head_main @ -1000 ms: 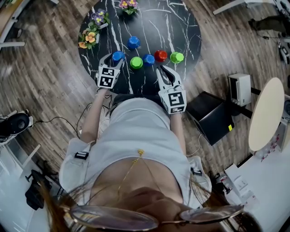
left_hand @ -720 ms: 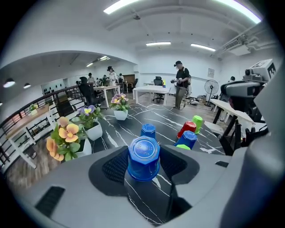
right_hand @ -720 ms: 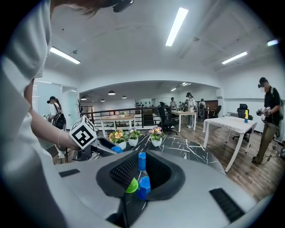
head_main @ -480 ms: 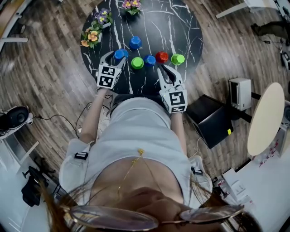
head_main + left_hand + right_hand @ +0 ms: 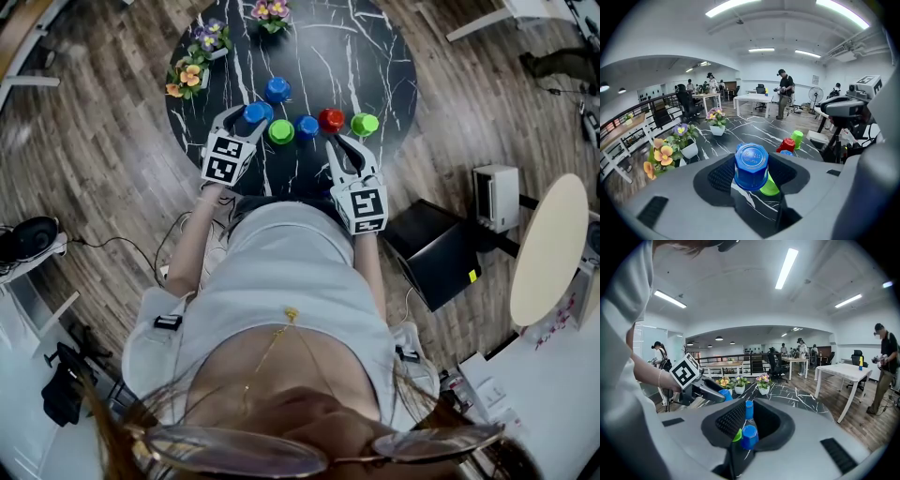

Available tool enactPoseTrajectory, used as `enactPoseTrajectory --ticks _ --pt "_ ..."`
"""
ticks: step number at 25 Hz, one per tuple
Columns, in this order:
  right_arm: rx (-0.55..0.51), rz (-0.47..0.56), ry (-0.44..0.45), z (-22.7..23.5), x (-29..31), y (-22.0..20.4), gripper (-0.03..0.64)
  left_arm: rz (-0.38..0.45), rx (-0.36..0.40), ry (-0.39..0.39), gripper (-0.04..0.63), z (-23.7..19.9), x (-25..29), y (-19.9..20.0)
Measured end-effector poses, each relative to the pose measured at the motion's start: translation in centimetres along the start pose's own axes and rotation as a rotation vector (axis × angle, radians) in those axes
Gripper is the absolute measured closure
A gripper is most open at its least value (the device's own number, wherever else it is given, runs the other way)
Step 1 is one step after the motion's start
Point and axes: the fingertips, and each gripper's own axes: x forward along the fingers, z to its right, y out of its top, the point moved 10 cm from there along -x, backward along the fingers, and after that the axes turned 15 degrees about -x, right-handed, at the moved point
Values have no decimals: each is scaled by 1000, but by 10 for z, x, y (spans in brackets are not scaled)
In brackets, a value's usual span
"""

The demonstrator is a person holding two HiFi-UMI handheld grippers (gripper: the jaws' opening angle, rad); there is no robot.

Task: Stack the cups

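Jaws on the right gripper [image 5: 339, 142], nearest, sit pressed almost together and empty above the table's [image 5: 375, 56] near edge. Left gripper [image 5: 242, 122], spread wide, pinches an upturned blue cup [image 5: 751, 163]. Since a second ago it has carried it rightward, now just beside the green cup [image 5: 281, 131]. Beyond the row of cups [image 5: 332, 119], the far half gives room, with flower pots [image 5: 187, 77] at its far-left rim.
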Motion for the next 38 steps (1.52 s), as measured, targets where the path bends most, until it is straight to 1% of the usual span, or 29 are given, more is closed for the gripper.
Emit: enactPoseTrajectory --ticks 12,20,38 --pt "10 -10 -20 7 -10 -9 574 -21 40 -72 356 29 7 7" --pt "17 -20 -32 10 -17 -13 574 -38 88 -116 356 48 15 8" --pt "37 -43 -61 15 -30 -24 574 -122 156 -156 356 71 33 4"
